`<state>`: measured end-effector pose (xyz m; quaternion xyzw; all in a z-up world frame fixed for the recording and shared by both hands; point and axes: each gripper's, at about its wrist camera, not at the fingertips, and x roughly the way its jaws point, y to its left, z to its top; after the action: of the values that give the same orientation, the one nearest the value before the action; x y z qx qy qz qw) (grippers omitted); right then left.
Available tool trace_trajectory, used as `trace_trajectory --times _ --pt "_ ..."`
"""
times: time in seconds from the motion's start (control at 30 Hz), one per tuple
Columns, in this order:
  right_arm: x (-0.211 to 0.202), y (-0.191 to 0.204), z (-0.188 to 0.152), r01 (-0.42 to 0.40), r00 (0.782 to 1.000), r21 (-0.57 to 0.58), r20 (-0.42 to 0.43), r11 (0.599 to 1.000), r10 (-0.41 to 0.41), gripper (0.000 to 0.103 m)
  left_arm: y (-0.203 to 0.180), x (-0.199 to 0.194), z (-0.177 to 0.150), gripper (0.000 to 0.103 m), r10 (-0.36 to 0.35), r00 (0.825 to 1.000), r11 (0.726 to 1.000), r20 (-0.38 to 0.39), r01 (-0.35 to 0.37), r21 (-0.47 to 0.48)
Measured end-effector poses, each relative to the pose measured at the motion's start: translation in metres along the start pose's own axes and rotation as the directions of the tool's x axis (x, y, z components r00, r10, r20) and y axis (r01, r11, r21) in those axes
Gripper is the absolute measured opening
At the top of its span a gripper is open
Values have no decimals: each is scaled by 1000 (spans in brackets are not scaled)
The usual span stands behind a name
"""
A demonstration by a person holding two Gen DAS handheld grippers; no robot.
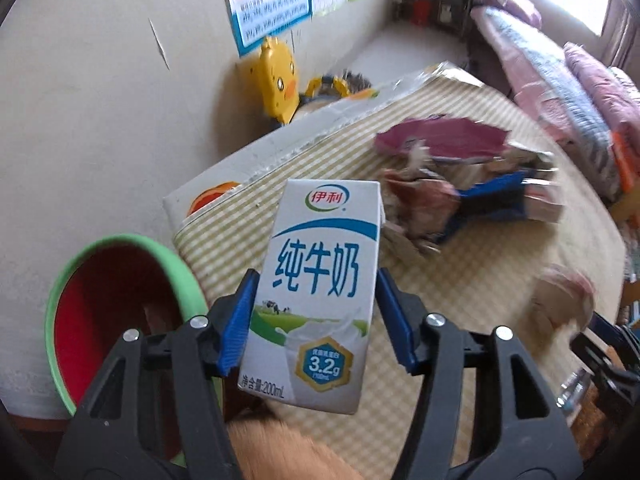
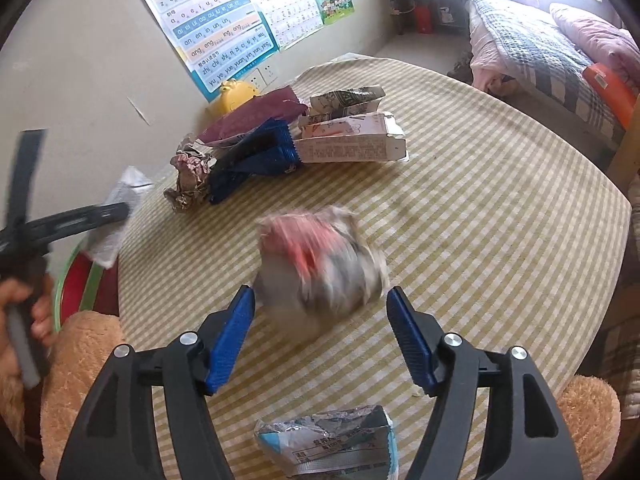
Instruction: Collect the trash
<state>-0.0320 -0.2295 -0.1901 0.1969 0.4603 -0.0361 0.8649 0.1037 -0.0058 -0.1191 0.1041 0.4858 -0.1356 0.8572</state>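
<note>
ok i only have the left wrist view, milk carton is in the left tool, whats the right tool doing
observer: The right tool is open. A blurred, crumpled pink wrapper sits just ahead of its tips and looks ungripped.
operator: anything nearer to it that i cant see
observer: Yes, a flattened silver and blue packet lies on the striped tablecloth below the tool, at the table's near edge.
operator: and the pile at the back, any box in it
observer: A long white box printed with small text lies on its side, open at one end, right against the blue wrapper.
</note>
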Motion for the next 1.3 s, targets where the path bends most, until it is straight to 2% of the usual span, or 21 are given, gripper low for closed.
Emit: trace_trajectory --times 0.13,0.27,0.4,0.57,0.7,0.73,0.93,1.0,1.07,1.1,1.17,1.3 --pt "0 -1 0 9 1000 3 2 1000 -9 66 -9 -23 -13 56 7 999 1000 50 -7 5" --pt "-1 -5 -1 8 1000 18 2 1000 -8 67 -17 -38 -25 55 -7 998 1000 67 8 -21" --pt "-5 -7 -1 5 1000 23 11 1000 -5 68 -23 -39 -35 55 -48 998 997 41 51 -53" --pt "-6 -5 -1 1 1000 19 6 1000 -1 70 -35 -38 -50 55 -76 997 996 6 76 -48" --pt "-12 0 8 -11 999 12 34 1000 10 71 -38 -41 -52 55 -80 997 996 10 81 -41" --pt "-14 2 13 -11 999 5 42 1000 11 75 -39 -42 -52 55 -76 997 996 13 76 -37" --pt "-2 18 32 -24 1000 -37 16 999 24 78 -35 -44 -54 55 -71 997 996 17 71 -45" --pt "12 20 33 -28 999 -30 -45 999 27 73 -33 -46 -55 55 -66 998 997 21 67 -47" --pt "21 20 32 -42 996 -15 -84 999 41 38 -31 -49 -54 55 -55 998 997 32 56 -46" --pt "21 21 31 -39 996 -14 -84 999 37 36 -30 -50 -55 55 -48 998 998 37 50 -45" --pt "14 24 29 -37 997 -26 -66 999 35 21 -28 -54 -55 55 -39 998 998 47 41 -45" --pt "-16 34 31 -55 998 -35 7 998 56 20 -22 -63 -52 55 -34 997 997 74 39 -60"
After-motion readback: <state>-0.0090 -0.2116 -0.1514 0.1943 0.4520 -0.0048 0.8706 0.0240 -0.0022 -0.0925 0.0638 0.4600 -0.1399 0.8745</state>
